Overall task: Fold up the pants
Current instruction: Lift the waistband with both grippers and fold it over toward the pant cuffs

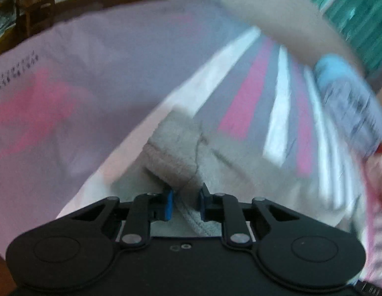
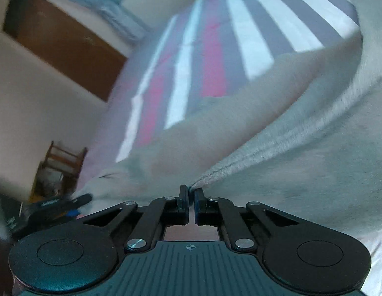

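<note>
In the left wrist view, the left hand-held gripper [image 1: 185, 203] pinches a thick seamed edge of the one grey pants [image 1: 181, 153], which lie on the striped bed [image 1: 245, 93] near its pale sheet edge.

In the right wrist view, the right hand-held gripper [image 2: 191, 203] is pressed together on a hem of the pants [image 2: 277, 148]. I judge both grips are taken; next the two held edges must be lifted together and carried over.

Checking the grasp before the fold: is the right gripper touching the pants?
Touching: the right wrist view shows the right gripper pinching the pants hem.
</note>
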Demonstrator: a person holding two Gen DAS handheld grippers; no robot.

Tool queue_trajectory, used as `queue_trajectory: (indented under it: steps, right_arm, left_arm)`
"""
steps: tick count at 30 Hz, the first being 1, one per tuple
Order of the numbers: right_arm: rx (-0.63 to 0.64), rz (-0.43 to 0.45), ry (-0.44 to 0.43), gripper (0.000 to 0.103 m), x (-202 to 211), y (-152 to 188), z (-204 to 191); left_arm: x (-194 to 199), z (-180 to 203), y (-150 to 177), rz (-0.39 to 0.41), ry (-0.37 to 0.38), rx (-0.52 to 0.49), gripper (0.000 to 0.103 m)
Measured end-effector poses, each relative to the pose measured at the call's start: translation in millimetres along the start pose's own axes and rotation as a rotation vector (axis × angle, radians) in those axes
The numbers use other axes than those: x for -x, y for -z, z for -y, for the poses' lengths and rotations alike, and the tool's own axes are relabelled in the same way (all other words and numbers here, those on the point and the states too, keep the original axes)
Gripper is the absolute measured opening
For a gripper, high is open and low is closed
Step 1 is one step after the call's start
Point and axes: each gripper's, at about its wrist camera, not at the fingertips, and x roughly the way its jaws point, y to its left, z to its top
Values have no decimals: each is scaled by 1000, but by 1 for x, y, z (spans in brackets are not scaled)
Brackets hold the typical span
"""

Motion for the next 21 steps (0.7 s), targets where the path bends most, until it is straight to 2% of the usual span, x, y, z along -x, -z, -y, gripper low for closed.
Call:
queue_trajectory:
  steps: [1,2,5,7,8,10,12,16,18,21]
  right_arm:
    - [33,-14,25,4,-6,9,0]
    - [32,-39,50,4,-14,15,5]
    - [0,-130,122,4,-43,33,21]
    - [15,-130,129,4,-50,36,22]
    - [2,-125,127,8,-49,35,21]
    - [5,-135,105,17,-52,32,15]
    - [32,-129,97,19,-32,29,21]
    - [-32,-126,83,23,-25,32,34]
    - [-33,-128,87,23,-24,33,38]
    - [-16,-123,88,23,-29,34,33]
  left_arm:
    - [-8,-4,9,-25,-29,-9,17]
    - [-14,-8,14,-43,-29,-4,19]
    - [-11,-20,15,-56,29,60,23]
    - [4,-26,9,-28,6,110,40]
    - [15,-29,7,2,4,122,44]
    - [30,-32,4,30,-3,126,57]
    - [38,-34,5,42,-19,131,58]
    - [36,-26,13,10,-11,127,58]
    - [40,-18,20,11,4,84,58]
    - [41,14,30,8,46,-7,58]
